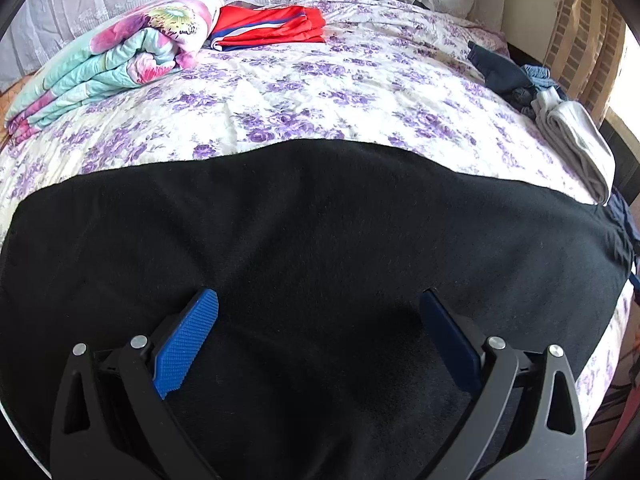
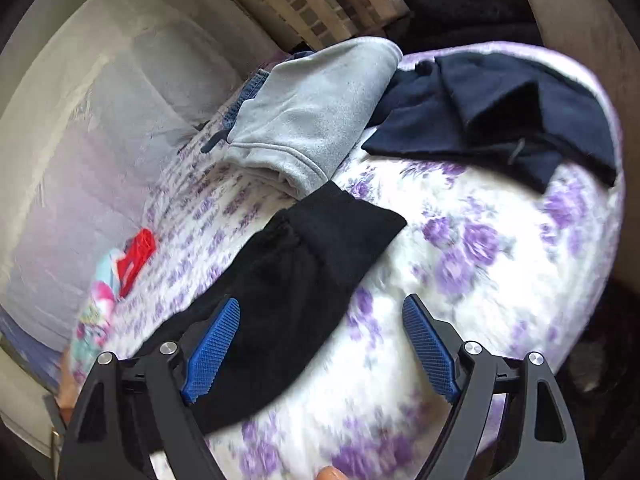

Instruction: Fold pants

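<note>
Black pants (image 1: 320, 240): spread flat across the near part of the bed (image 1: 320, 92), the landmark here.
Left gripper (image 1: 319, 304): above the pants, jaws wide apart, grasping nothing.
Right gripper (image 2: 321, 312): jaws spread over the cuffed pants end (image 2: 340, 220), nothing pinched; whether the left pad touches cloth is unclear in the blur.
Grey garment (image 2: 312, 120), navy garment (image 2: 500, 120): at the bed's edge beyond that cuff.
Floral quilt (image 1: 108, 60), red garment (image 1: 268, 26): at the bed's far side.

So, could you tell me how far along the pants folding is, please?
Done: black pants lie spread flat on the bed. In hand: nothing; left tool and right tool are open over them. Left: every fold.
</note>
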Tool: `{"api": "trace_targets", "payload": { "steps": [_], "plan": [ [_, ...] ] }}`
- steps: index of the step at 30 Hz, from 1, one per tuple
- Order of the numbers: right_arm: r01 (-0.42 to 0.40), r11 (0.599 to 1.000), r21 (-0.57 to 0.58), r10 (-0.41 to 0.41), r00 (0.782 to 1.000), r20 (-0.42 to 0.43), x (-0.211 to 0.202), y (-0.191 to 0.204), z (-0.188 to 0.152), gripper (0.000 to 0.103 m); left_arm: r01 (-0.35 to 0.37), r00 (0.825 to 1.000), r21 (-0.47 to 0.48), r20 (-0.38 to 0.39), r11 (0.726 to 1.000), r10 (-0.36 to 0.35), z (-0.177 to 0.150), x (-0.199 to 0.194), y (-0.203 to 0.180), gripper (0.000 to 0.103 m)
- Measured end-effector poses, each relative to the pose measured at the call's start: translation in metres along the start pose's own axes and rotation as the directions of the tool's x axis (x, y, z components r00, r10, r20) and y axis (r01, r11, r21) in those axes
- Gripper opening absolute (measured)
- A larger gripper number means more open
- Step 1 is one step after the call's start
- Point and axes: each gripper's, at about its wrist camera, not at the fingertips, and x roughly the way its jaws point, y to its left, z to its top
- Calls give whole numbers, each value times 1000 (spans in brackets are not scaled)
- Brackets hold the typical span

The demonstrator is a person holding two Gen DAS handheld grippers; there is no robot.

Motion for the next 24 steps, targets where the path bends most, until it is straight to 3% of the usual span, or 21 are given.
{"api": "trace_targets", "payload": {
  "steps": [1,2,3,4,5,7,10,12,13,14,16,19,22,23,24],
  "plan": [
    [3,1000,-8,-3,1000,7,6,2,3,78,-3,1000,2,0,1000,3,0,0,0,99],
    [22,999,-32,-21,1000,16,14,8,7,59,-2,1000,2,0,1000,2,0,0,0,99],
    [33,997,-69,-32,999,18,22,17,10,48,0,1000,1,-1,1000,0,0,0,0,99],
    [47,992,-115,-47,999,1,34,26,13,28,3,1000,-2,0,1000,-3,0,0,0,99],
    [41,988,-151,-45,999,-23,41,35,17,20,7,1000,-5,1,1000,-7,0,0,1,99],
    [51,972,-230,-50,999,9,39,56,20,19,10,1000,-8,2,1000,-10,0,0,1,99],
    [72,919,-387,1,982,187,-2,88,27,19,4,1000,-3,1,1000,-4,0,0,0,99],
    [126,898,-421,-24,971,239,-10,92,25,21,-2,1000,1,1,1000,2,0,0,-1,99],
    [172,889,-425,-74,969,237,-2,89,23,29,-4,1000,4,1,1000,4,0,0,-1,99],
    [235,875,-424,-152,963,220,11,79,18,48,-5,1000,4,1,1000,5,-1,0,-1,99],
    [350,834,-427,-310,937,163,39,53,9,61,-1,1000,3,1,1000,1,-1,-1,-1,99],
    [310,886,-344,-274,950,152,24,37,9,68,0,1000,2,2,1000,0,-1,0,-1,99],
    [379,888,-261,-313,913,260,-13,56,12,70,-2,1000,4,1,1000,2,0,0,-1,99],
    [347,903,-254,-268,916,297,-26,72,9,73,-4,1000,5,1,1000,4,-1,0,-1,99],
    [285,916,-283,-199,934,296,-31,91,3,74,-5,1000,4,1,1000,5,0,0,-1,99]
  ]
}}
